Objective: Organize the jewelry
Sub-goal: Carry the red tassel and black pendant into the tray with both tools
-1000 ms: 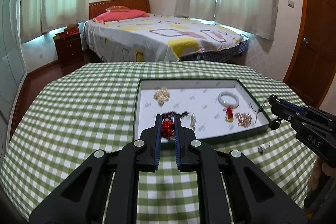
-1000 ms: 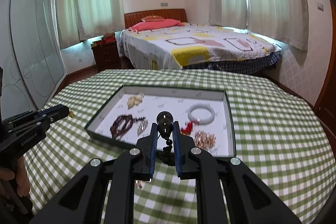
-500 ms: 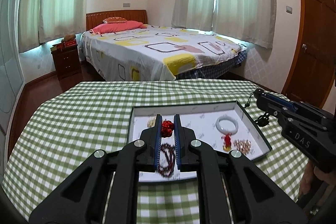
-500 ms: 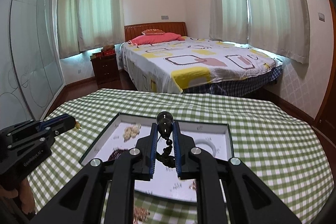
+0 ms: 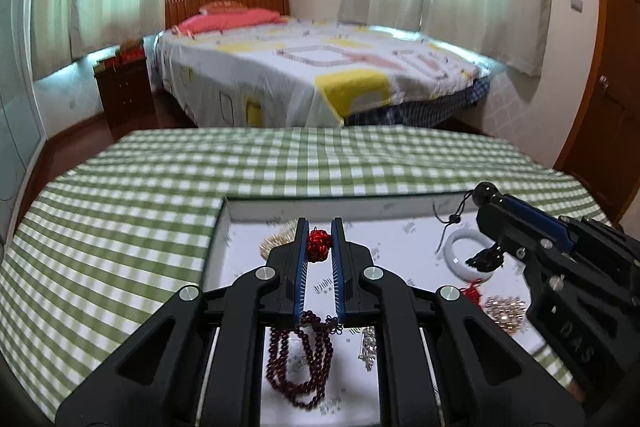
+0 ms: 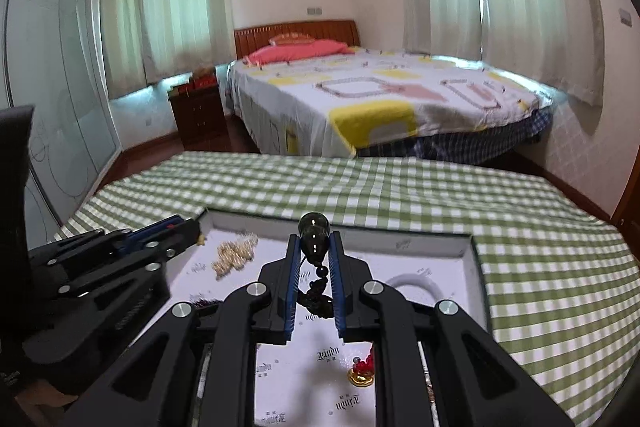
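left gripper (image 5: 319, 246) pinching red knot (image 5: 319, 245), its beads (image 5: 301, 355) trailing into tray (image 5: 244, 215) | right gripper (image 6: 314, 250) clamping dark pendant (image 6: 314, 233) over the tray's far edge

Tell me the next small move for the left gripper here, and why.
Probably lower it and open. The left gripper is shut on the red knot, and the dark red beads hang below it over the white tray, their lower loops seemingly on the floor already, so the strand should settle inside.
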The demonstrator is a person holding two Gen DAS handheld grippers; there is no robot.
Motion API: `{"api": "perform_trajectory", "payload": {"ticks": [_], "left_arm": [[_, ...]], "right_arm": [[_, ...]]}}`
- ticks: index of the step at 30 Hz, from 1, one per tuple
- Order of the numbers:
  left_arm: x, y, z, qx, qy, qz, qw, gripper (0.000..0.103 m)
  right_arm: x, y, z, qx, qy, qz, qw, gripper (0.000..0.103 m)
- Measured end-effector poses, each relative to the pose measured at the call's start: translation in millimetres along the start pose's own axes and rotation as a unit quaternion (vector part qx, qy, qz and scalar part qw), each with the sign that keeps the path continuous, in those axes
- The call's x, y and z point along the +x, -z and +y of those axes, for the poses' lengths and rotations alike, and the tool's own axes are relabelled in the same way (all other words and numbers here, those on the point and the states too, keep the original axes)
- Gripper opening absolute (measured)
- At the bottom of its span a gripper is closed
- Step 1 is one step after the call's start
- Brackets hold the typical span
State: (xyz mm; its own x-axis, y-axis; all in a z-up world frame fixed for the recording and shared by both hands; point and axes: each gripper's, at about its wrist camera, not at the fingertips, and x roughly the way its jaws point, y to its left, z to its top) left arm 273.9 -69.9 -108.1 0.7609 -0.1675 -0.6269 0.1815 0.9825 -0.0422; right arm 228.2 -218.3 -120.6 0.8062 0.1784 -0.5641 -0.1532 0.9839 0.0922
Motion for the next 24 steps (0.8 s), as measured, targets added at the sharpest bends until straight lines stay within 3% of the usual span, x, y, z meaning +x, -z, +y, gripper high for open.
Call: {"api": "perform_trajectory", "payload": {"ticks": [13, 24], "left_arm": [[68.3, 14.7, -14.2, 0.013, -0.008, 0.092, 0.9956, 0.012], [71.5, 14.3, -21.6, 0.034, -0.028, 0.109, 0.9931, 0.013]], "right_arm": [[53.6, 26.7, -14.1, 0.019, 0.004, 0.089, 0.996, 0.015], [61.2, 33.2, -17.4, 0.024, 0.004, 0.118, 0.993, 0.015]]}}
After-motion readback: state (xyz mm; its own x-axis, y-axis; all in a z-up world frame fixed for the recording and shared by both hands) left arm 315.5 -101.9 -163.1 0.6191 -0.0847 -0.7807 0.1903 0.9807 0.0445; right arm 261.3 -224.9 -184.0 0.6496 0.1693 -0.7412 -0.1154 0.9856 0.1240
